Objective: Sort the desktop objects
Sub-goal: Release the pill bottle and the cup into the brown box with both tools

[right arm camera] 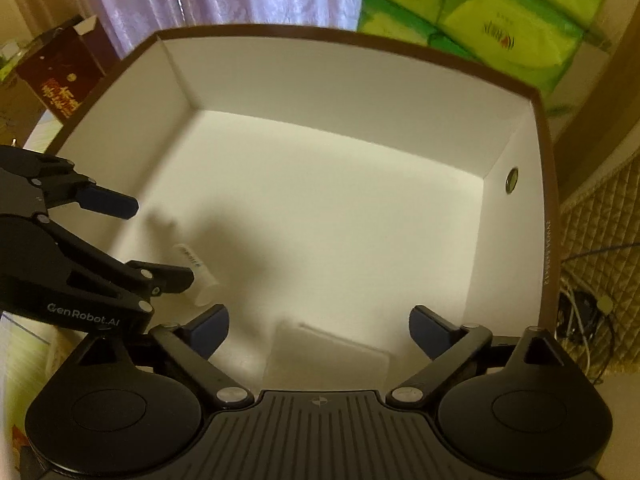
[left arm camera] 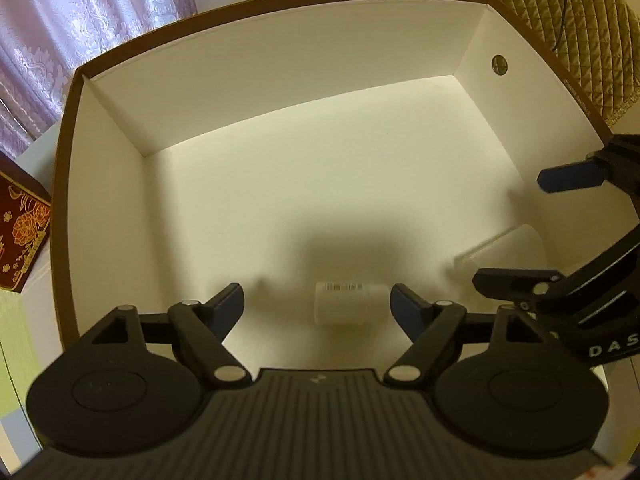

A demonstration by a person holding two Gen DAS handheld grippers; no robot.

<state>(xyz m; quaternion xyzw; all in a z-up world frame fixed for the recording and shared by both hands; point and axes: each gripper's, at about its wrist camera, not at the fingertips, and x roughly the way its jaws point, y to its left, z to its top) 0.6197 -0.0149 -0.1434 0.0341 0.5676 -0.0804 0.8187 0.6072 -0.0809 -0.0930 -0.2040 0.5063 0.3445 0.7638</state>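
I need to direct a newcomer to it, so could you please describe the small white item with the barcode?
Find the large brown-rimmed cardboard box with white inner walls. On its white floor, near the front, lies a small white cylindrical container with a barcode label, on its side between the open left gripper fingers. The neighbouring flat white packet has no visible barcode.

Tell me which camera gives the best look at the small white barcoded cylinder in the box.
Left wrist: the cylinder lies centred between the open fingers, barcode label facing up. The right wrist view shows it off to the left, partly hidden behind the left gripper.
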